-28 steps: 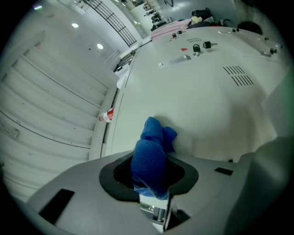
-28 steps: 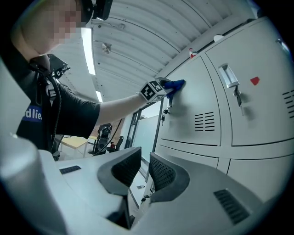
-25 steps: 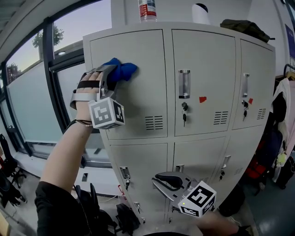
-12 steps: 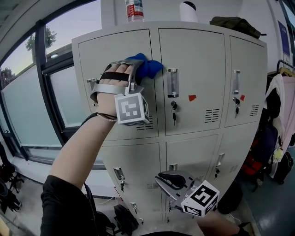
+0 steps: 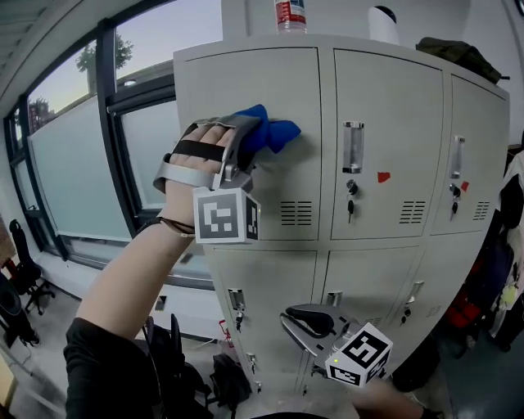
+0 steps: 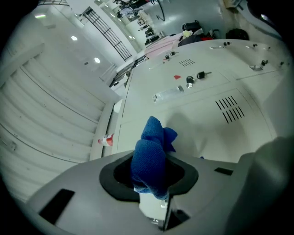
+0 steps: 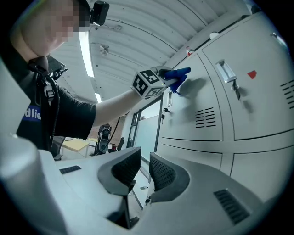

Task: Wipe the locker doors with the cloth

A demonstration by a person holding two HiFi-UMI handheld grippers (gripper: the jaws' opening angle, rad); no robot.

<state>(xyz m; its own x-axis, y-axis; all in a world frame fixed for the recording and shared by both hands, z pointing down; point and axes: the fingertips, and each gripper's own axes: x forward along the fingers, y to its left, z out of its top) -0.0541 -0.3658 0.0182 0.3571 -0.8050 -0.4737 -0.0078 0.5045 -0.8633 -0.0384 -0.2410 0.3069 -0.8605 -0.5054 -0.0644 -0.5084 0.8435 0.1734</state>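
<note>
A blue cloth point(image 5: 268, 134) is pressed on the upper part of the top-left locker door point(image 5: 246, 82), right of its middle. My left gripper point(image 5: 248, 137) is shut on the cloth, with the hand behind it. In the left gripper view the cloth point(image 6: 151, 153) bulges from between the jaws of that gripper point(image 6: 150, 179) toward the grey door point(image 6: 216, 133). My right gripper point(image 5: 304, 321) hangs low in front of the bottom lockers, shut with nothing in it. In the right gripper view its ribbed jaws point(image 7: 144, 170) sit close together, and the cloth point(image 7: 177, 75) shows far up on the door.
The grey locker block has handles and keys on the middle door point(image 5: 352, 151) and right door point(image 5: 457, 159). A bottle point(image 5: 288, 12), a white container point(image 5: 382, 20) and a dark bag point(image 5: 458, 51) lie on top. A window point(image 5: 74, 164) is left, clothes point(image 5: 514, 204) hang right, bags point(image 5: 221, 376) sit below.
The left gripper swept the cloth rightward across the top-left door, then came back a little left and lower. The right gripper stayed low and shut.
</note>
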